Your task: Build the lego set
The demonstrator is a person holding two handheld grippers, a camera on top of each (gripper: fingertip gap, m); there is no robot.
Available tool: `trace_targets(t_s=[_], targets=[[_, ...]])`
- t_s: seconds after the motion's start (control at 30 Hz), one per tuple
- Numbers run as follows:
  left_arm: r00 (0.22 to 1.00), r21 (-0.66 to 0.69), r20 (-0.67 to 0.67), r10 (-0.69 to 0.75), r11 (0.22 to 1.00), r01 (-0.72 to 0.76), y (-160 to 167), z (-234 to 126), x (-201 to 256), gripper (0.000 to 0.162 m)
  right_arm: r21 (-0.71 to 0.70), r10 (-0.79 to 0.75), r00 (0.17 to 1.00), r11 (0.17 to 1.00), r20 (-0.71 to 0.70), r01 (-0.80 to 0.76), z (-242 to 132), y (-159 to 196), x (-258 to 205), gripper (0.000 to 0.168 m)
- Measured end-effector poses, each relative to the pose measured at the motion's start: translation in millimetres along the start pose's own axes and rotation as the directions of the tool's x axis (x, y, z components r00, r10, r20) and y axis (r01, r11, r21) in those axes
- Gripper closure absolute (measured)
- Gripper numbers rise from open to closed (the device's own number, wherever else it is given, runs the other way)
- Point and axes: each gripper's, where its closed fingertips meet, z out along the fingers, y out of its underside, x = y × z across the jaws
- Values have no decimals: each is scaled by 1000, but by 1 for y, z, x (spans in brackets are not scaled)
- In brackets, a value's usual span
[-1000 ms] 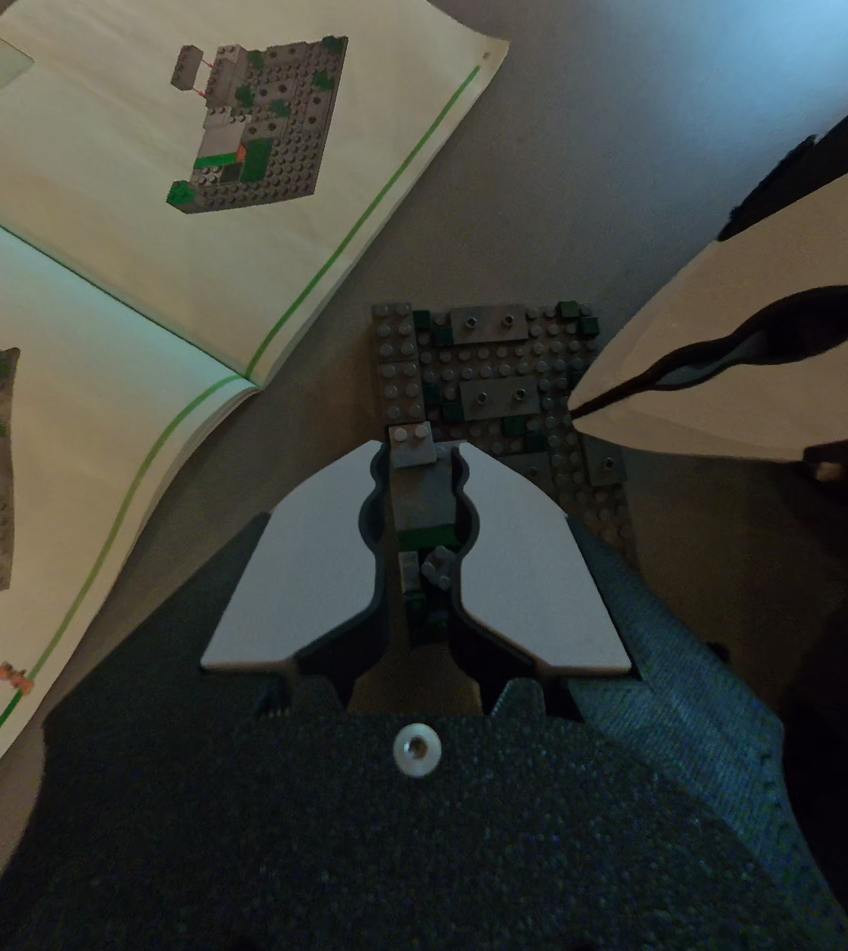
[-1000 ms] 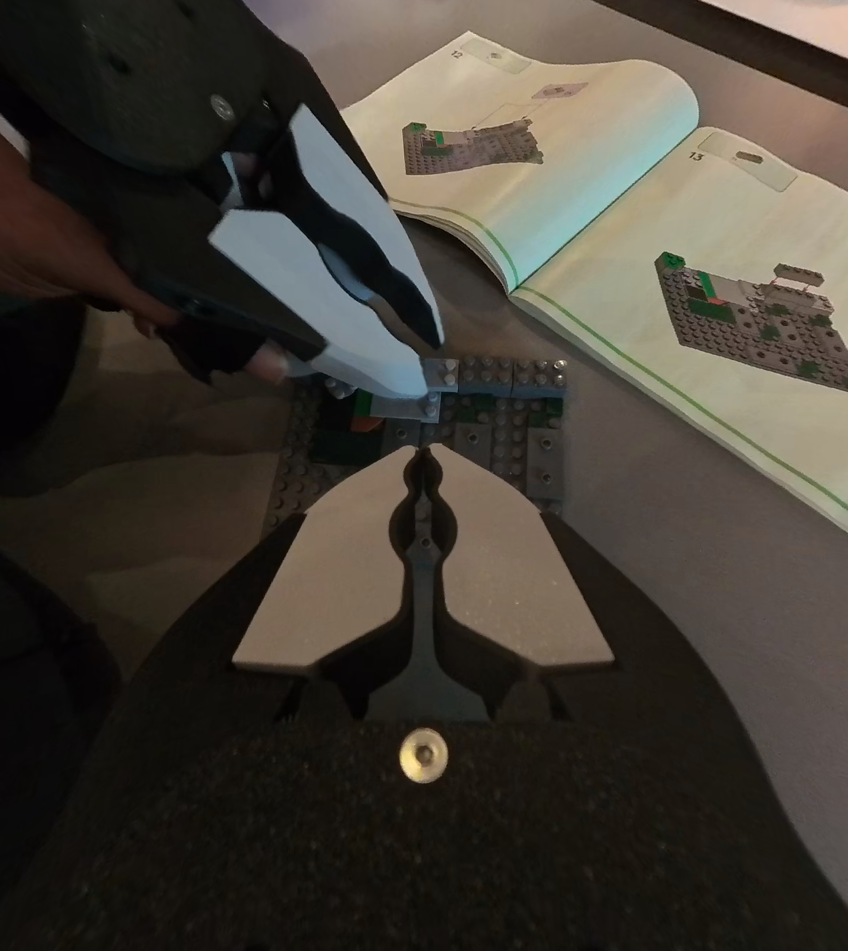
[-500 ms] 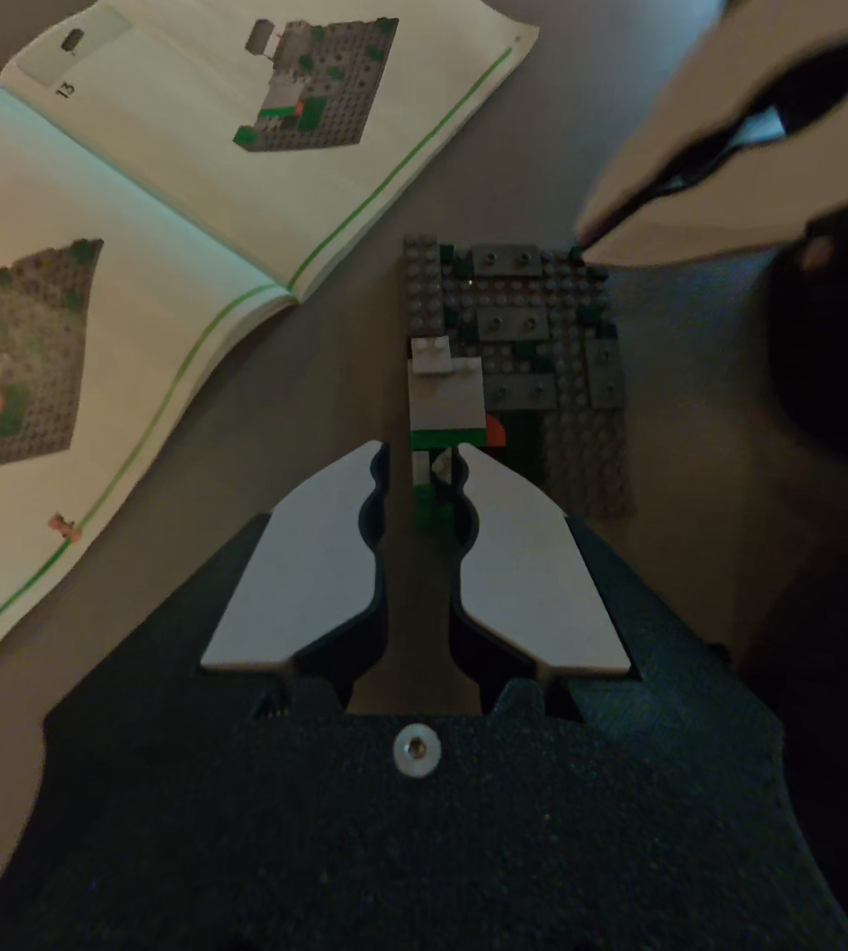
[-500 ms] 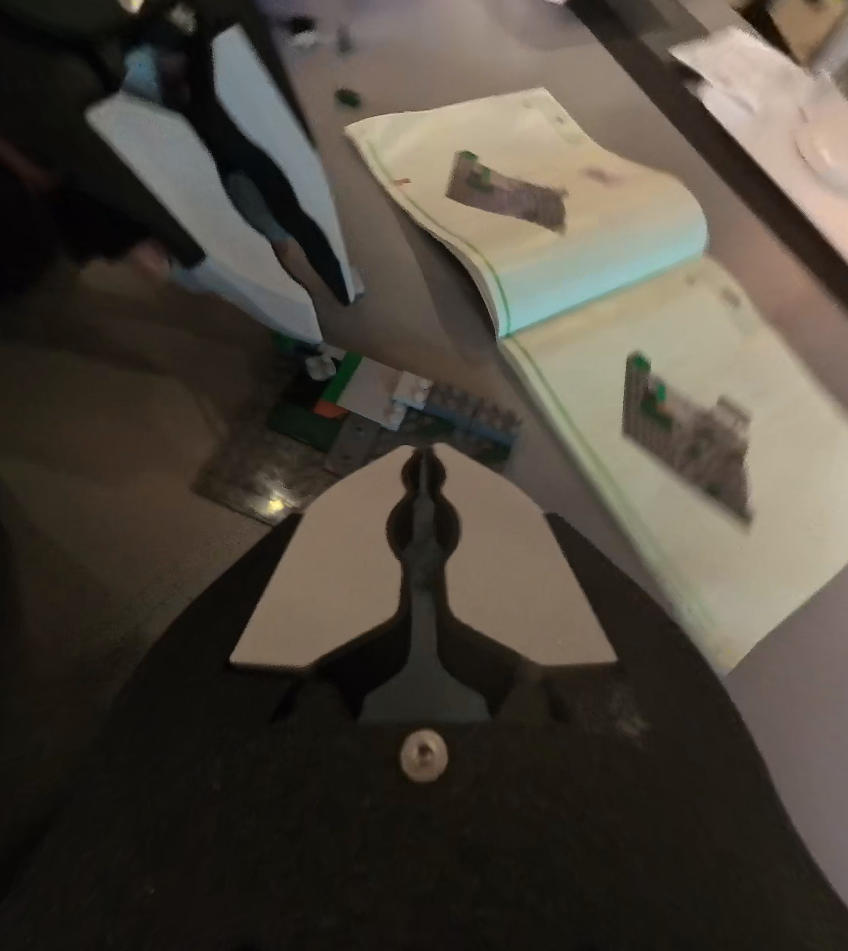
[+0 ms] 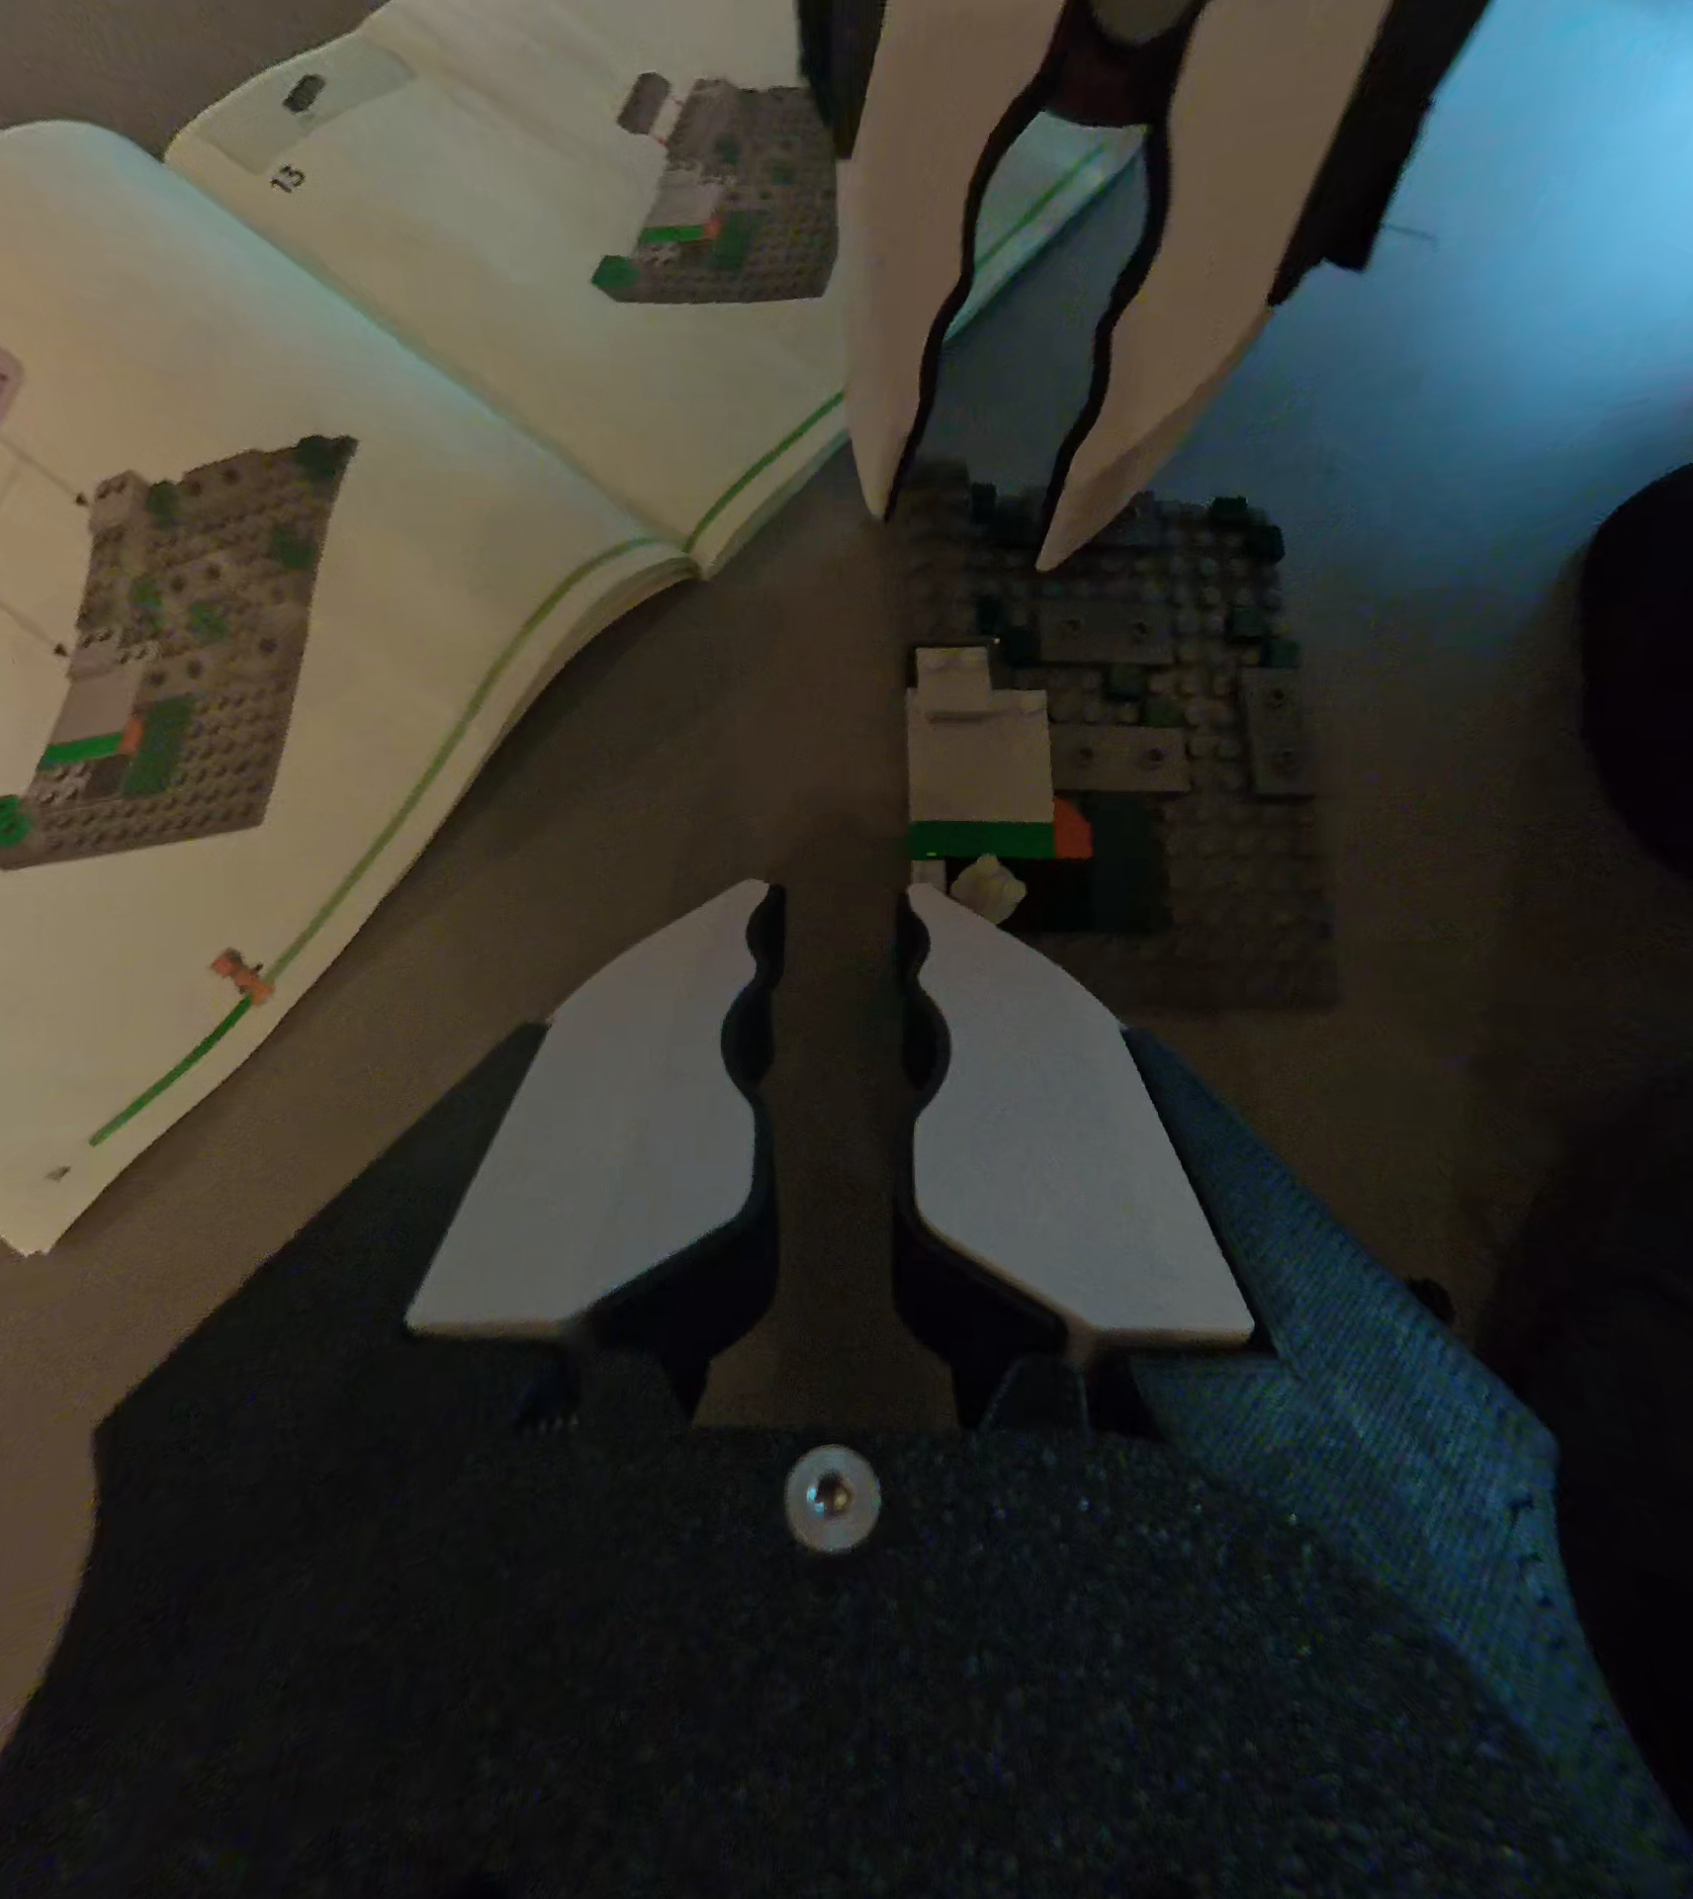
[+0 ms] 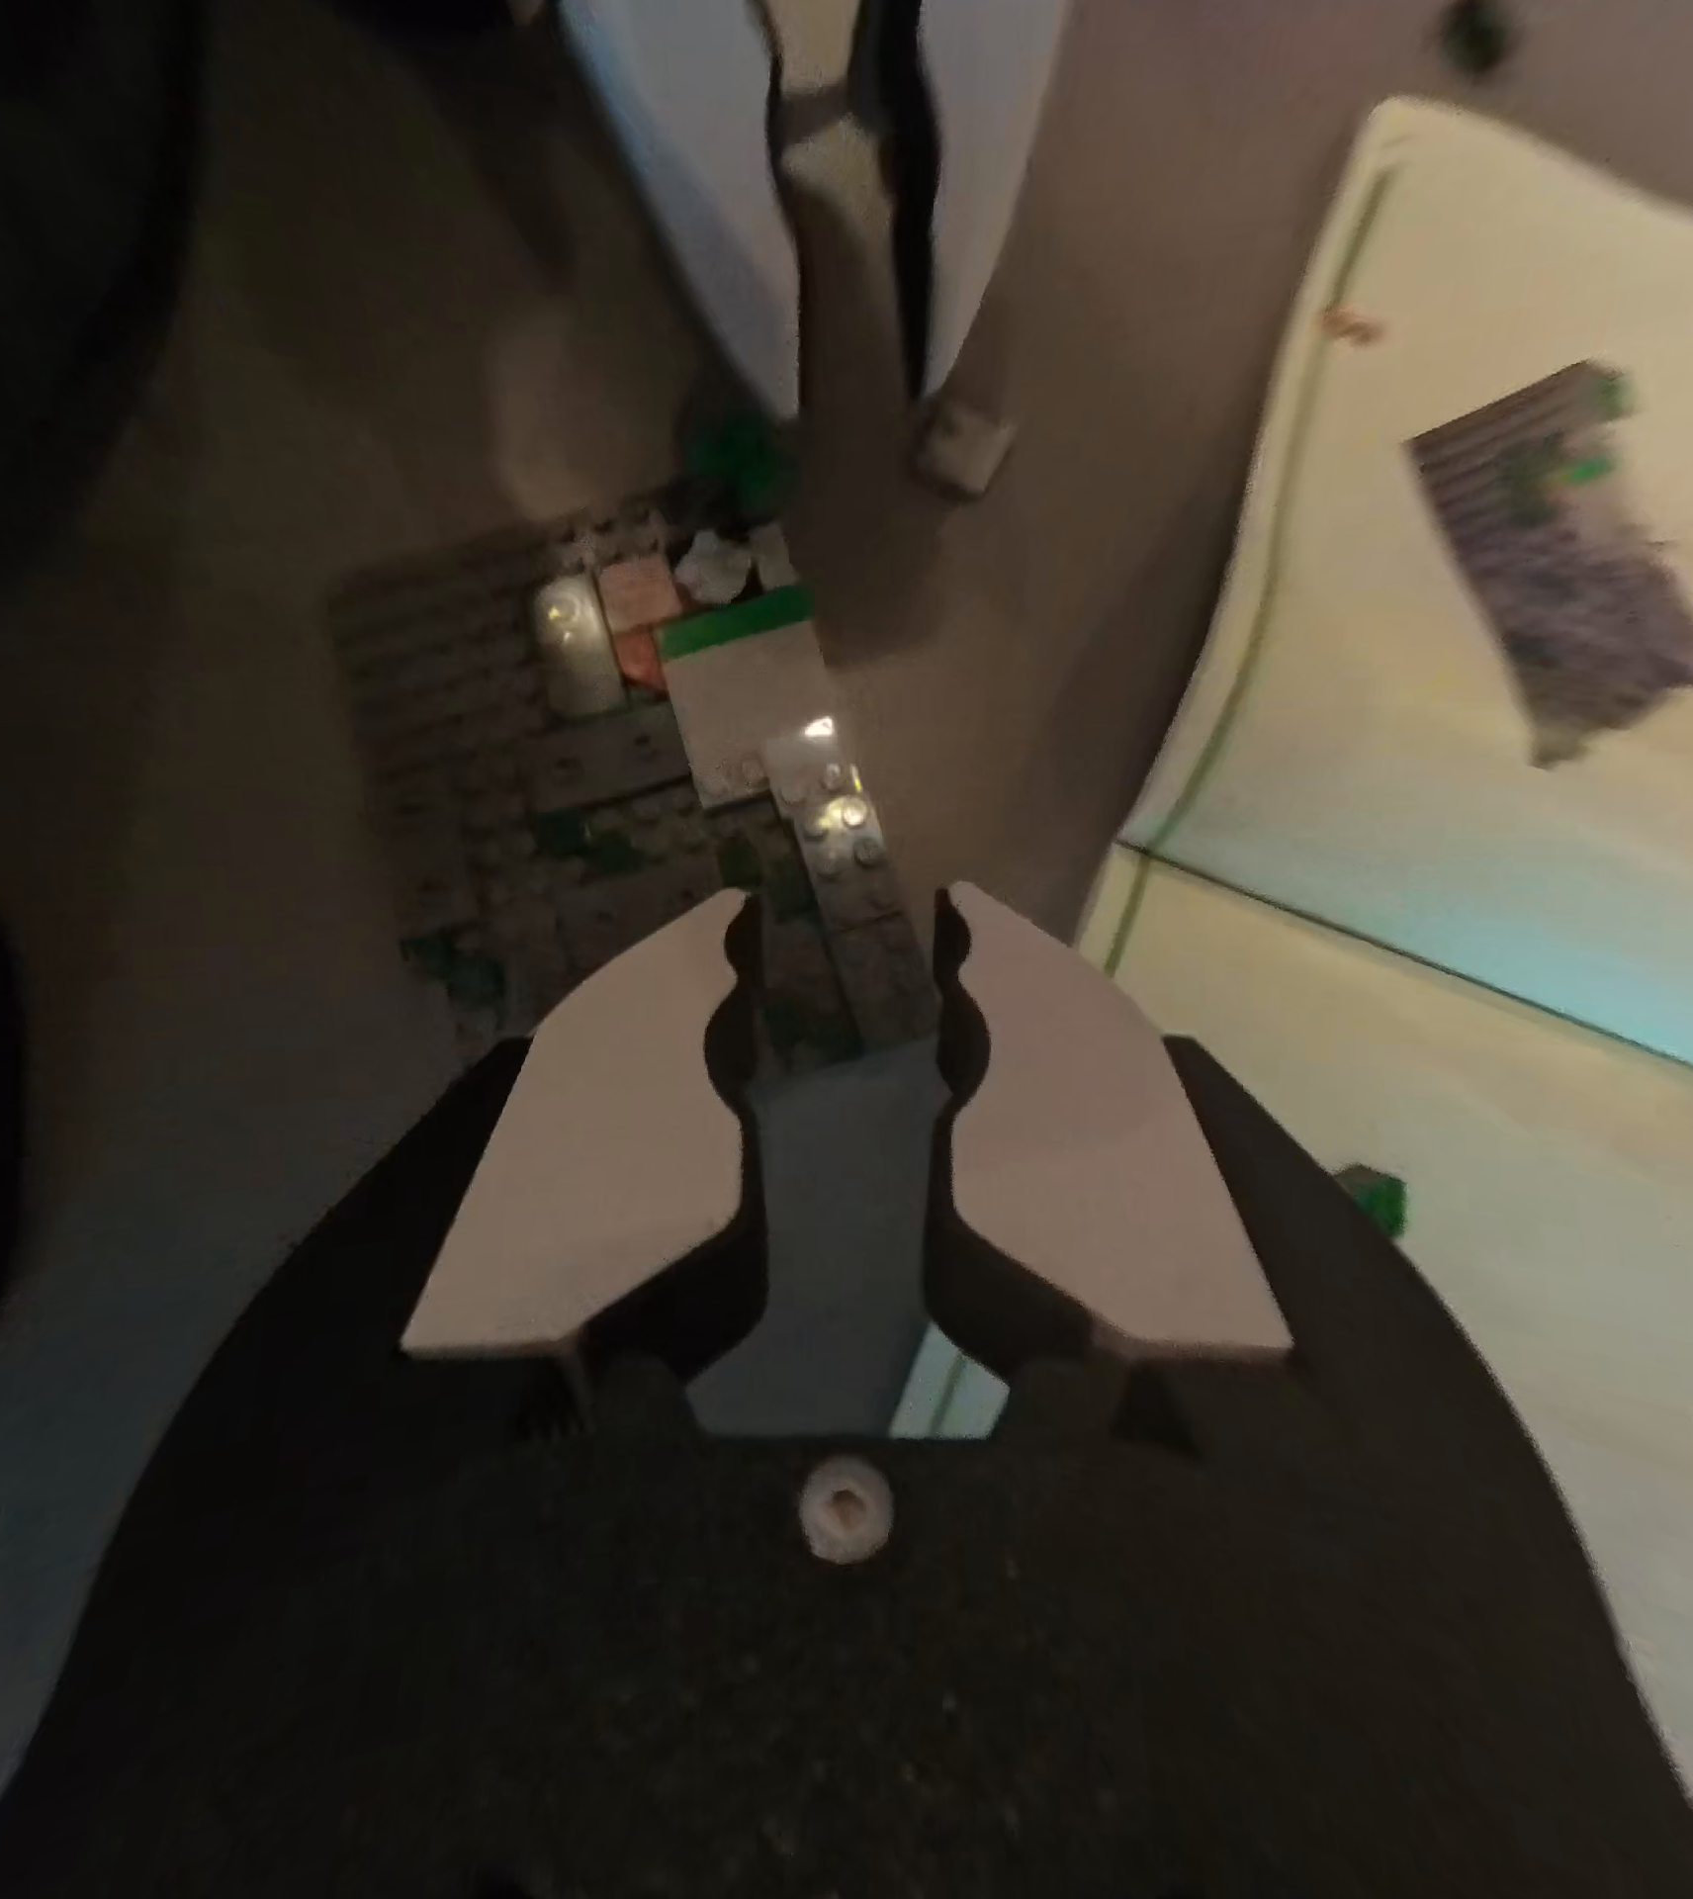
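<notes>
1. The left tongs [image 5: 837, 899] stand apart with nothing between them, tips just beside the near left corner of the lego plate [image 5: 1223, 925].
2. The right tongs [image 6: 842, 904] are also apart, empty, tips over the plate's far left strip [image 6: 858, 873]; they look close to it, but contact cannot be told.
3. The plate lies flat on the desk [image 5: 719, 719], its white block [image 5: 976, 750] along the left edge. The booklet [image 5: 360, 514] lies open just left of it; bare desk stays to the right.
4. 1 s ago the left tongs straddled the white block and the right tongs were together.
</notes>
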Motion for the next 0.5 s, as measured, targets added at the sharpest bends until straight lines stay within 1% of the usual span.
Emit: trace_targets(t_s=[0.1,0.2,0.23,0.33,0.5], targets=[[1000,4,-7,-11,1000,11,2,0,-3,142,-2,20,996,1000,81,-20,5,5,-1,138],[1000,9,-26,-15,1000,15,1,1,-3,142,33,52,992,998,116,-56,7,4,-4,151],[999,9,-32,-13,1000,13,1,2,-3,142,43,68,991,996,115,-73,8,4,-6,151],[999,15,-53,-2,1000,3,-1,2,0,142,67,158,984,984,81,-163,7,4,-10,152],[994,45,-105,16,999,-11,-6,0,11,143,135,336,941,935,-35,-329,4,5,-25,152]])
